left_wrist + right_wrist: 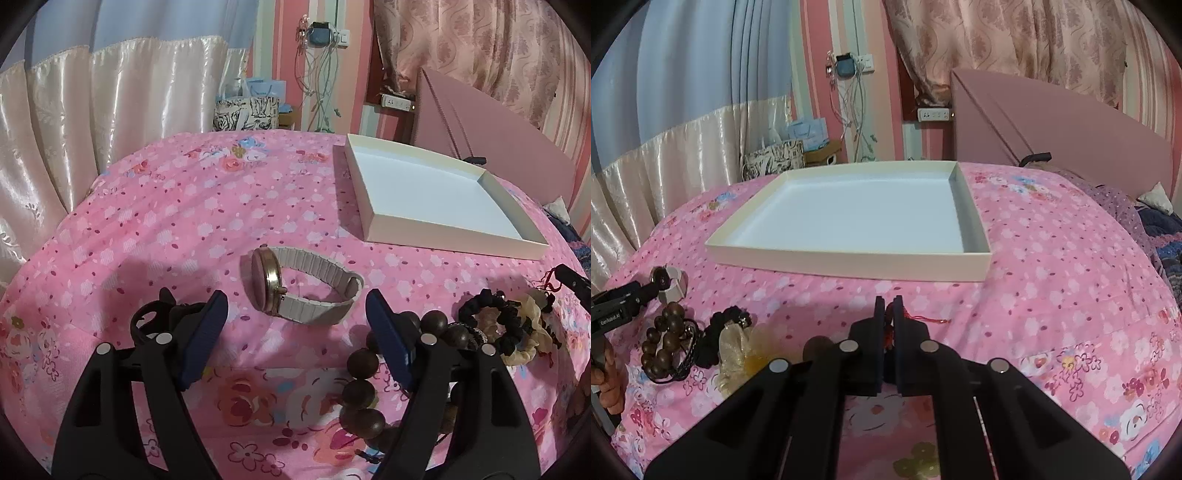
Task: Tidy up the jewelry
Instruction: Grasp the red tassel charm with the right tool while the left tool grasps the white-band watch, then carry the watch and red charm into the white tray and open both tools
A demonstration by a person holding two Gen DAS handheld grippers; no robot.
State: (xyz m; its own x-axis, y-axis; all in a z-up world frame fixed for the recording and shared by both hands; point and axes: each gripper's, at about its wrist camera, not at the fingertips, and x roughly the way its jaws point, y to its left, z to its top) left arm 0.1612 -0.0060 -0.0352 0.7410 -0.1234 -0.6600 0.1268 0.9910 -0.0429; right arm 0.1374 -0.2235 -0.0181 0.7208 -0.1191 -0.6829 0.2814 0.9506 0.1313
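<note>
A wristwatch [295, 291] with a pale band and gold case lies on the pink floral bedspread, just ahead of my open left gripper [295, 325]. Dark wooden bead bracelets [364, 387] lie by its right finger, with black hair ties [491, 321] and a cream scrunchie beyond. The empty white tray [373, 218] sits at the far right. In the right wrist view my right gripper [889, 314] is shut on a small bracelet with a red tassel cord [923, 318], in front of the tray [849, 260]. The beads [663, 343], hair ties and scrunchie [738, 350] lie left.
The left gripper's tip [620, 306] and the watch [670, 282] show at the right view's left edge. A pink headboard [1052, 125], curtains, bags [245, 112] and hanging cables stand behind the bed. Dark bedding lies at the right [1160, 225].
</note>
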